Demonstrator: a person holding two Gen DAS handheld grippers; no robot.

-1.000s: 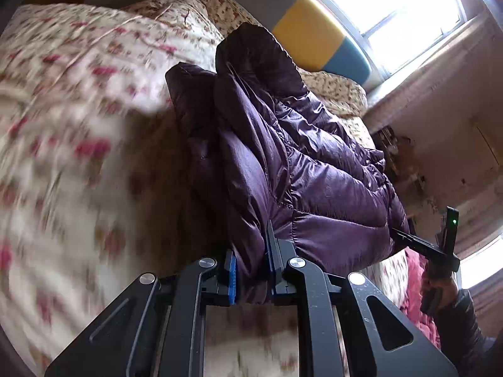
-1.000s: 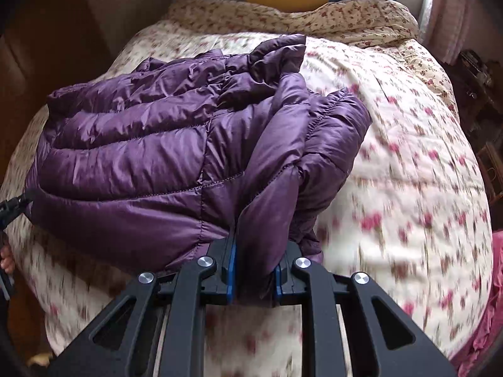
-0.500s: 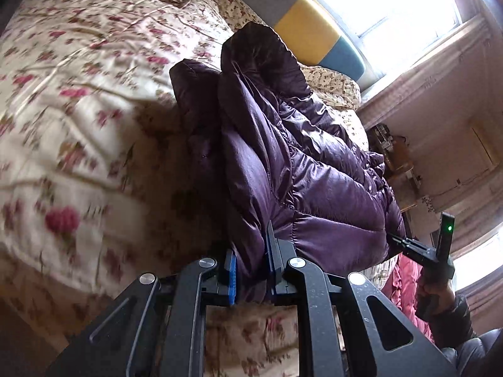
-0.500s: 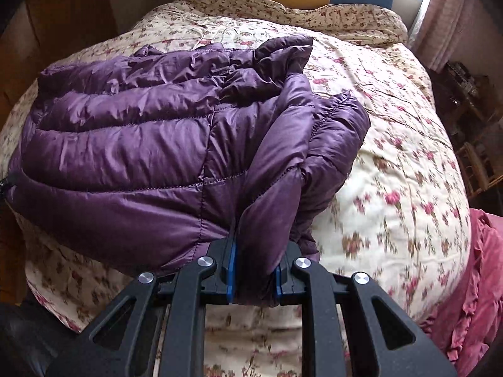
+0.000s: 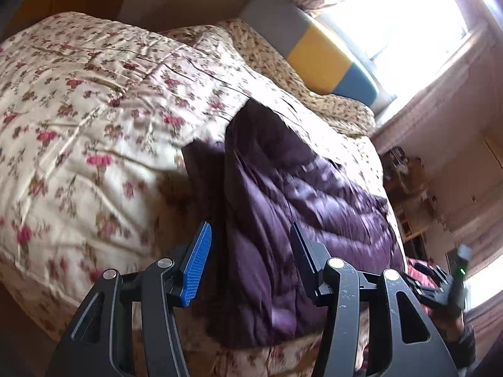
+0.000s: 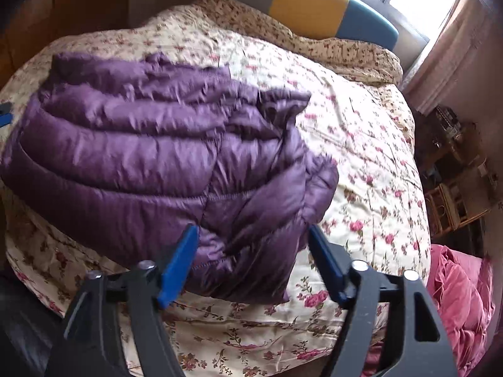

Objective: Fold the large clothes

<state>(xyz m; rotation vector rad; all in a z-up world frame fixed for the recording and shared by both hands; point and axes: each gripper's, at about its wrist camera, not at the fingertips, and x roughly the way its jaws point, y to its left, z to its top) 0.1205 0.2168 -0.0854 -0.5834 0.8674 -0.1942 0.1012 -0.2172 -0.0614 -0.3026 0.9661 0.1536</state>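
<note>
Both pairs of my jaws, clamped on the purple down jacket (image 6: 157, 163) a second ago, have just been opening, and the jacket now rests free on the flowered quilt (image 6: 361, 144), bundled near the bed's front edge. My left gripper (image 5: 251, 248) stands part open, one corner of the jacket between its blue pads (image 5: 198, 267) but not pressed. My right gripper (image 6: 251, 251) stands wide, the other corner lying loose between its fingers.

My worry is the padding: a puffy jacket springs back, so I judge the fold may slacken and the upper layer creep open now that nothing pins it. The near hem lies close to the edge of the bed, and the slick shell could slide off if I brush it while backing away. An open finger could also snag a loose flap and drag the bundle askew.

Counted: one jacket, two grippers, one quilt, one headboard (image 6: 314, 9) in grey, yellow and blue panels, one red cloth heap (image 6: 462, 298) beside the bed.
</note>
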